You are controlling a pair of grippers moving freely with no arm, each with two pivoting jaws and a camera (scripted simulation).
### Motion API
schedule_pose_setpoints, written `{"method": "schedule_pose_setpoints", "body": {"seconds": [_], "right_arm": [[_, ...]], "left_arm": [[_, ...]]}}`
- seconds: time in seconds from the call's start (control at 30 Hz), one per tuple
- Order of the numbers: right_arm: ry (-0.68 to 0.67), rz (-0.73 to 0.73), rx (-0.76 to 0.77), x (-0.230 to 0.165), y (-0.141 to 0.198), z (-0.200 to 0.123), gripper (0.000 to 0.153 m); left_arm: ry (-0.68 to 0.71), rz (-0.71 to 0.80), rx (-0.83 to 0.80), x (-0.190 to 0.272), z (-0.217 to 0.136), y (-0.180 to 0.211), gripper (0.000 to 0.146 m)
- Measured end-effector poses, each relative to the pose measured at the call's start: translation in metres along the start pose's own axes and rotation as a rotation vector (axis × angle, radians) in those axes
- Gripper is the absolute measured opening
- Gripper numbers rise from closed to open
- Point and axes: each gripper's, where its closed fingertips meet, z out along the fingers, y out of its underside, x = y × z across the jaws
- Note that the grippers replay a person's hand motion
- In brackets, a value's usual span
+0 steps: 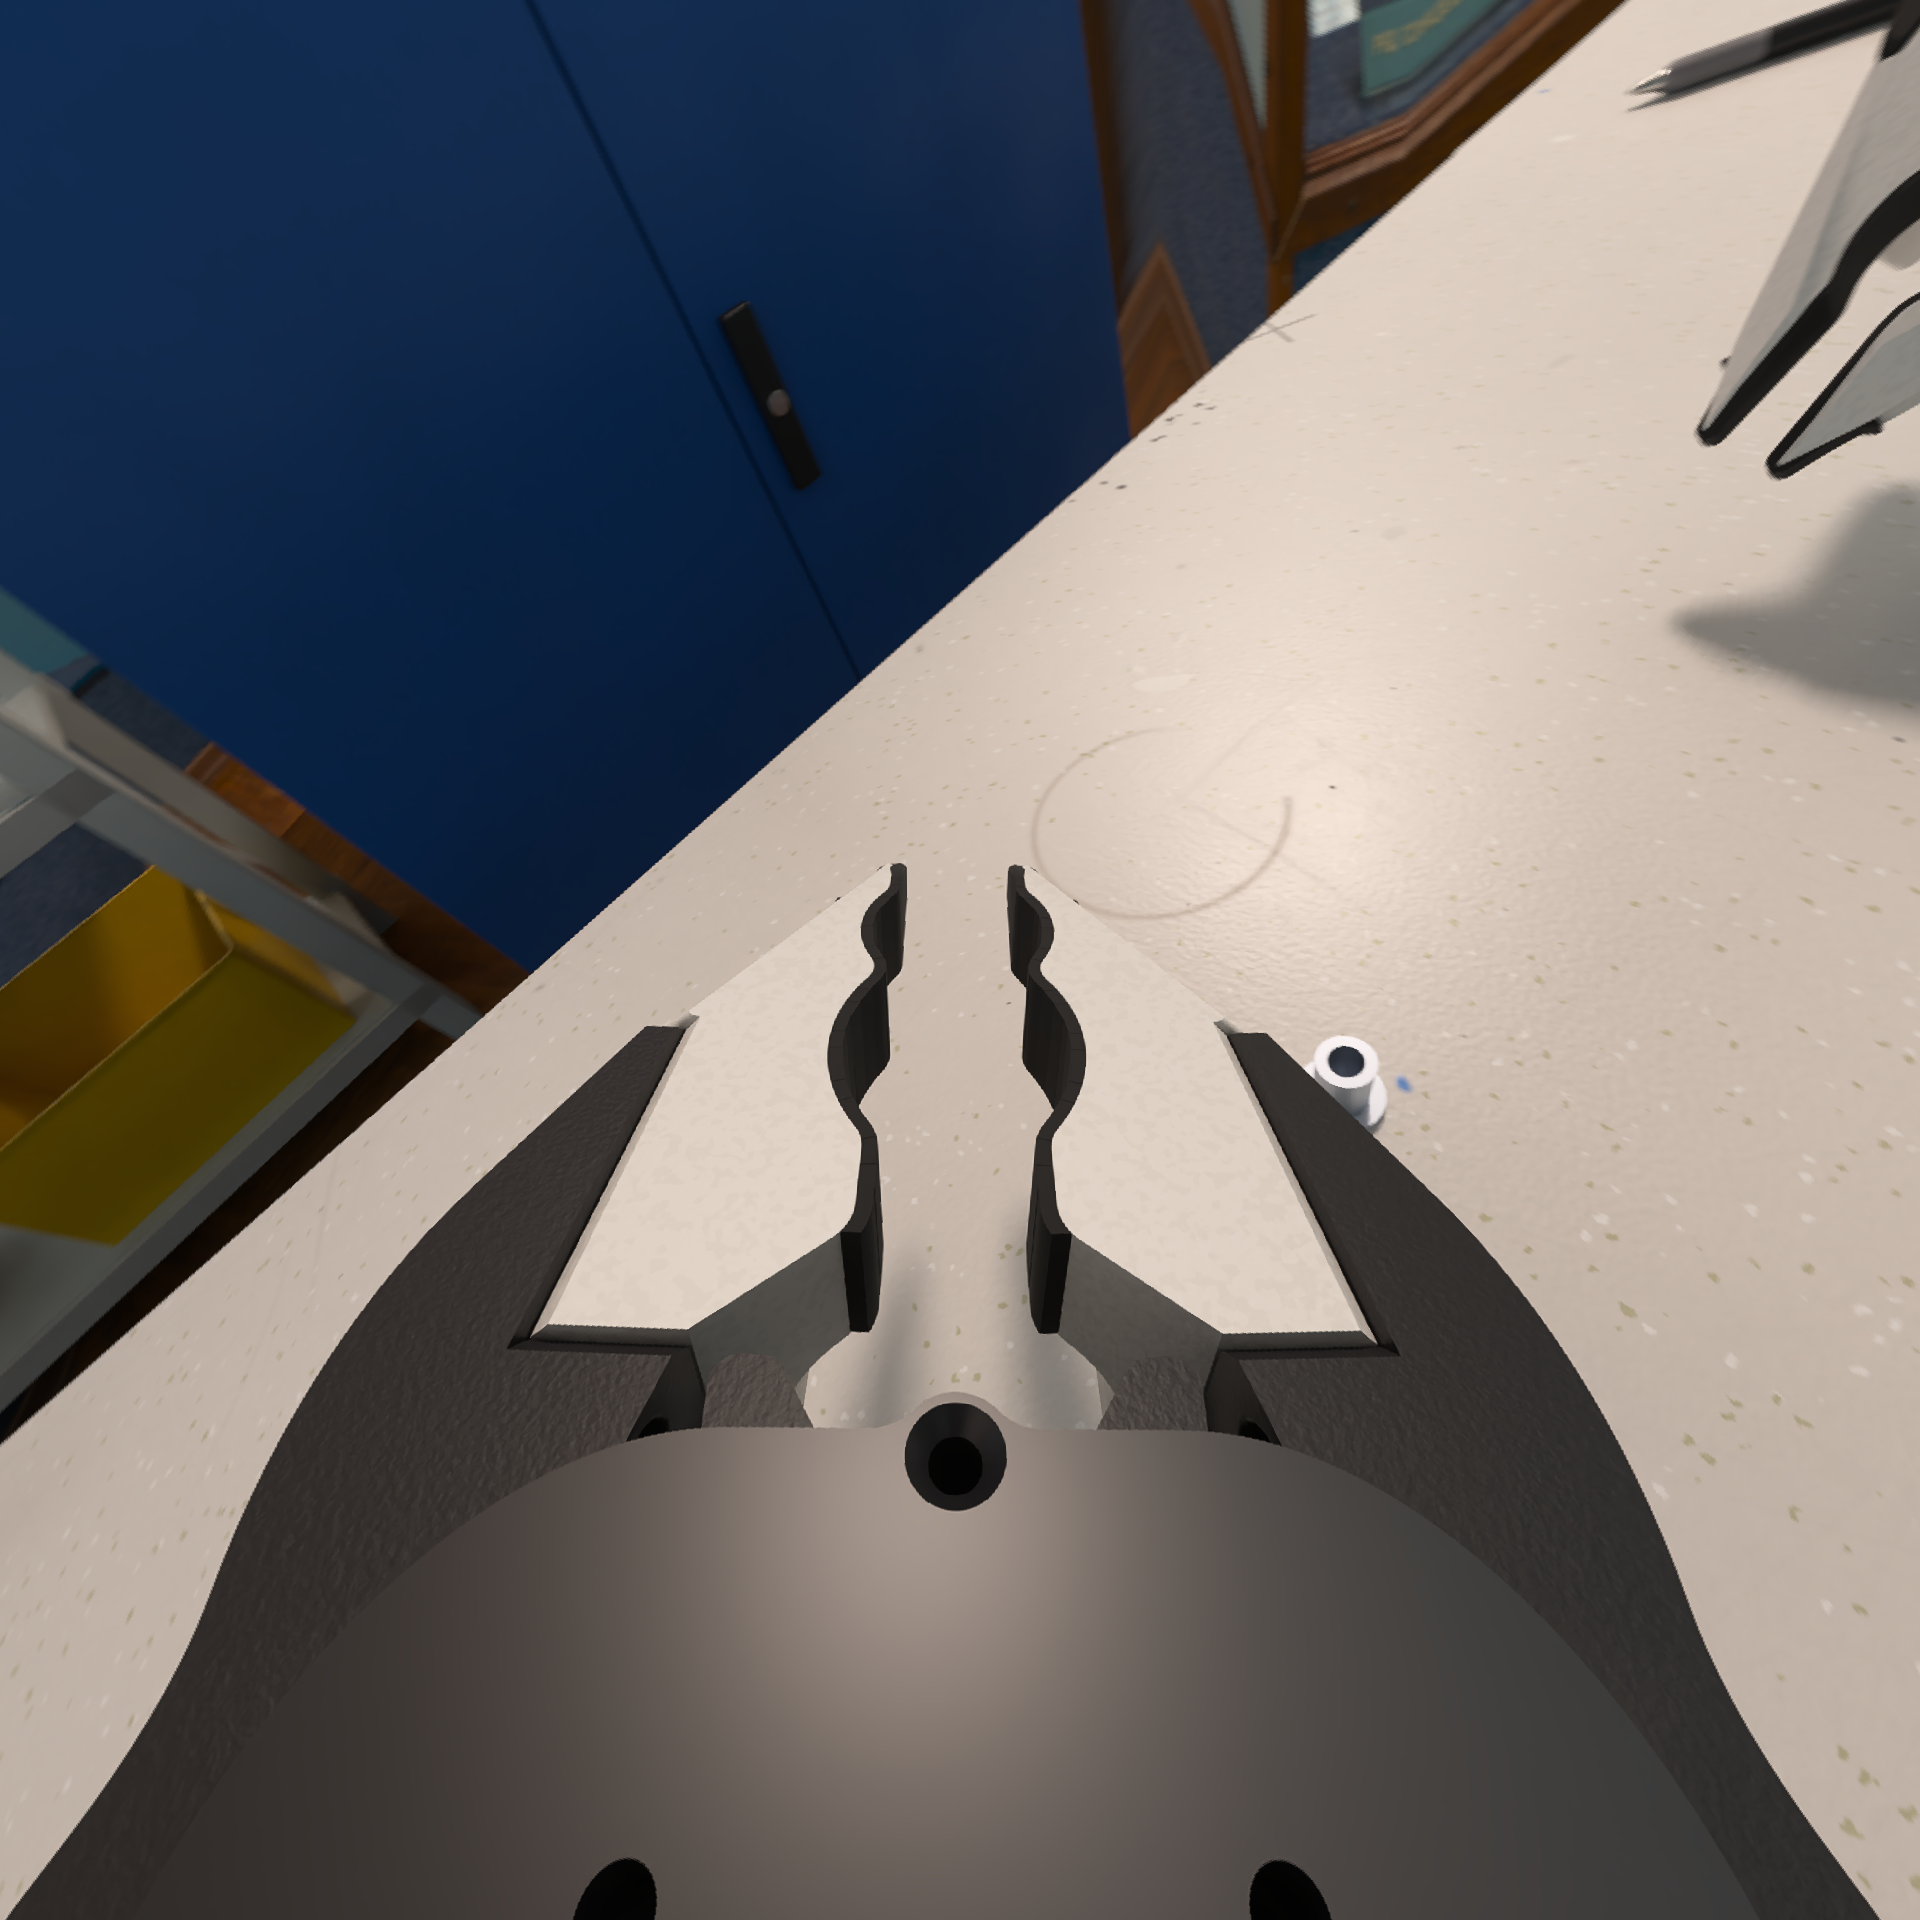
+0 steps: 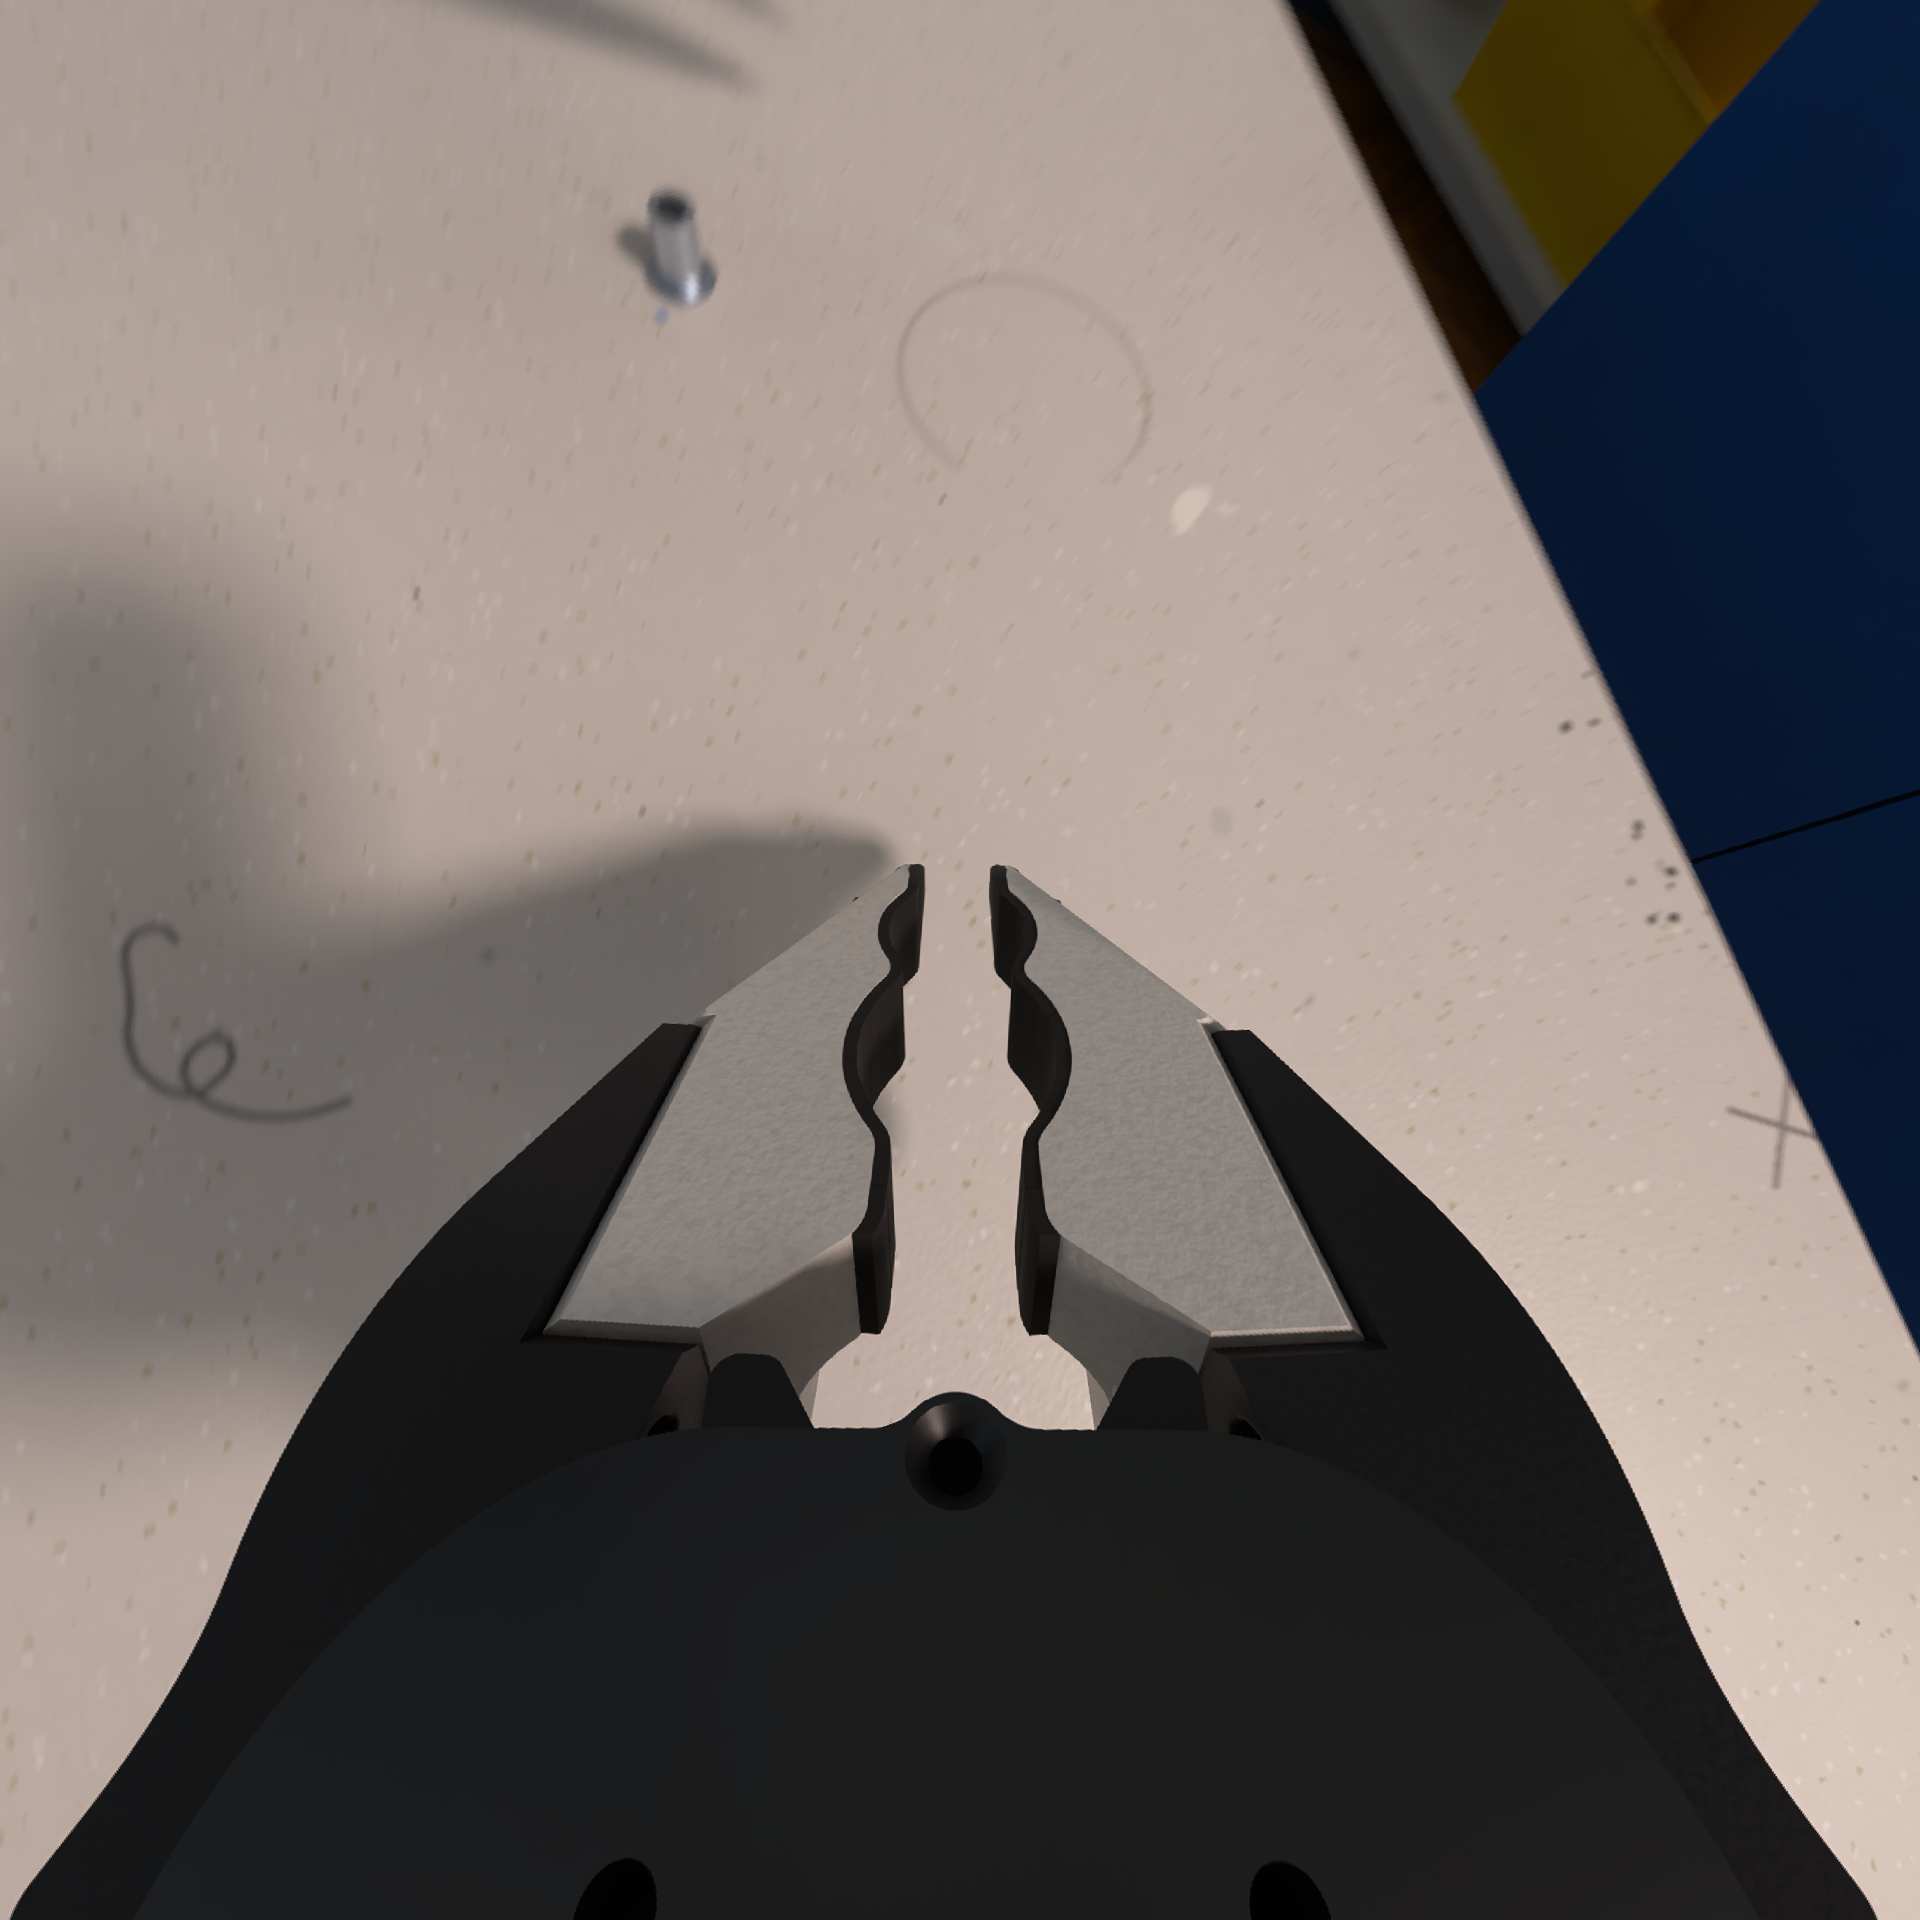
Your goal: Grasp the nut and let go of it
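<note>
The nut [image 1: 1351,1081] is a small pale metal sleeve with a flange, lying on its side on the beige table [image 1: 1507,935]. In the left wrist view it lies just right of my left gripper [image 1: 957,883], beside the right finger and outside the jaws. My left gripper has a narrow gap between its fingers and holds nothing. In the right wrist view the nut [image 2: 677,249] lies far ahead and to the left of my right gripper [image 2: 957,883], which is also narrowly open and empty. My right gripper [image 1: 1751,447] also shows at the top right of the left wrist view, above the table.
The table edge [image 1: 831,686] runs diagonally on the left; beyond it stand a blue cabinet [image 1: 416,312] and a yellow bin [image 1: 156,1039] on a shelf. A dark pen-like object [image 1: 1766,52] lies at the far right. Pencilled circles and scribbles mark the tabletop [image 2: 1023,374].
</note>
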Motion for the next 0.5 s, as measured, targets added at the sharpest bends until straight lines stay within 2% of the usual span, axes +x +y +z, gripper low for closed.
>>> {"method": "schedule_pose_setpoints", "body": {"seconds": [0.13,0.27,0.37,0.5], "right_arm": [[-0.071,-0.033,-0.074,-0.01,0.016,0.006,0.019],[-0.112,-0.078,-0.109,-0.013,0.015,0.013,0.018],[-0.126,-0.098,-0.127,-0.015,0.011,0.017,0.016],[-0.128,-0.1,-0.135,-0.018,0.007,0.021,0.016]], "left_arm": [[0.155,0.062,-0.006,0.023,0.001,-0.001,0.019],[0.396,0.163,-0.077,0.056,-0.006,0.007,0.032],[0.549,0.244,-0.162,0.072,-0.016,0.019,0.039],[0.672,0.316,-0.291,0.079,-0.019,0.035,0.043]]}}
